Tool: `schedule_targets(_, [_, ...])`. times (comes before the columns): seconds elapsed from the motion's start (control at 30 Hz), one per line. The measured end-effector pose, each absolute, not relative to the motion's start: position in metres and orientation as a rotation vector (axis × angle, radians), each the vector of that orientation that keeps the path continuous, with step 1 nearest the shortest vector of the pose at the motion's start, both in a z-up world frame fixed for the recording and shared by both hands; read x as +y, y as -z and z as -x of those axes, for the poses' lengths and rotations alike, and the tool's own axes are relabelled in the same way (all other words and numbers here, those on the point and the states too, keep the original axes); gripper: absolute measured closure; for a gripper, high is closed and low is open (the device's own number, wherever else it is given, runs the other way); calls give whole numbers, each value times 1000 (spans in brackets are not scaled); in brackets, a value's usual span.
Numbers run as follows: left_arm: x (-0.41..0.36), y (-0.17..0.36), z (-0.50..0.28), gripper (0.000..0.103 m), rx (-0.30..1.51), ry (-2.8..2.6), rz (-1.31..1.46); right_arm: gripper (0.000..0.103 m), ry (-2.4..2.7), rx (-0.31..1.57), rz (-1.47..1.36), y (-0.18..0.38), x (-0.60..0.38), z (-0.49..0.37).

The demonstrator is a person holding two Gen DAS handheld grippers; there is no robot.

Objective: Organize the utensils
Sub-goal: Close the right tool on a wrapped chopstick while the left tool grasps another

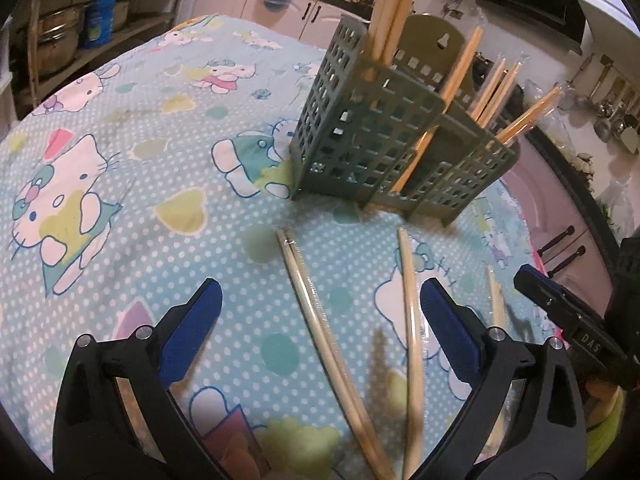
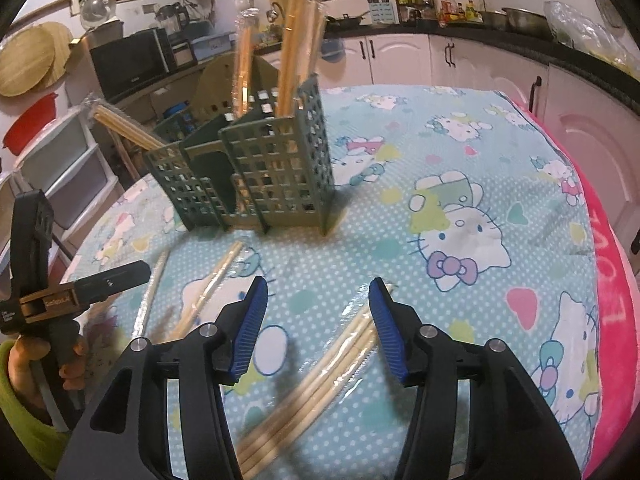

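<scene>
Left claw is spread about as wide as it goes, nothing gripped. Two wrapped chopstick pairs lie on the worktop betw. its fingers, crossing low in the left wrist view; the pads touch neither. A third pair lies just outside its right finger.

Right claw is roughly half open, also empty. A bundle of pale chopsticks in clear plastic lies under it, running diagonally from its lower left up to the inner face of its right finger. Can't tell if that pad is touching the wrap or just above it.

Green caddy stands ahead of both claws, well apart from the loose pairs, w/ several orange-ish wrapped pairs already standing in its compartments.

Handling, as a judgement: sticks are light, stiff, thin, prob. bamboo. Plastic sleeve looks glossy, so likely slippery, and two sticks inside one sleeve may roll against each other under the pads. Lying flat on soft cloth, they leave little room to get under, so fingers need to straddle across the pair, not along it. Best hold: near mid-length or slightly toward the thick end, so the pair doesn't tip when lifted and the free end can drop into a caddy slot. Where left-claw pairs cross, take the top one, away from the crossing.
</scene>
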State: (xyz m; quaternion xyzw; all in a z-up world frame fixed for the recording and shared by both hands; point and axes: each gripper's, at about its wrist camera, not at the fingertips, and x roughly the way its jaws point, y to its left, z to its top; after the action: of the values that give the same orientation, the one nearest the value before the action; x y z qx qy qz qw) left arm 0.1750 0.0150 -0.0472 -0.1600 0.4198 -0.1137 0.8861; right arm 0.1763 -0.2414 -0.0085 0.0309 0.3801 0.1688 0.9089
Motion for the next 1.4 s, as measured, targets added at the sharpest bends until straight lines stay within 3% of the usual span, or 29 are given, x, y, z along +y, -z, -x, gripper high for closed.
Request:
schedule_targets(0.17, [14, 50, -180, 18, 864, 220, 318, 52, -320, 830, -66, 16, -247, -188])
schedule_targets(0.33, [15, 50, -187, 46, 868, 221, 320, 52, -297, 884, -77, 26, -252, -203])
schedule_targets(0.43, [15, 52, -193, 57, 876, 243, 348, 52, -292, 918, -88, 33, -254, -211])
schedule_targets(0.8, [13, 55, -206, 75, 895, 238, 351, 53, -271, 947, -63, 44, -246, -226])
schedule_targets(0.97, [13, 55, -209, 82, 899, 222, 351, 70, -251, 939, -23, 45, -239, -229])
schedule_targets(1.07, [13, 55, -212, 87, 902, 209, 346, 88, -254, 937, -39, 43, -241, -233])
schedule_targets(1.23, [16, 56, -216, 99, 905, 197, 345, 95, -315, 924, -90, 37, -237, -237])
schedule_targets(1.4, [27, 51, -217, 100, 905, 247, 432, 96, -384, 864, -110, 19, -226, -228])
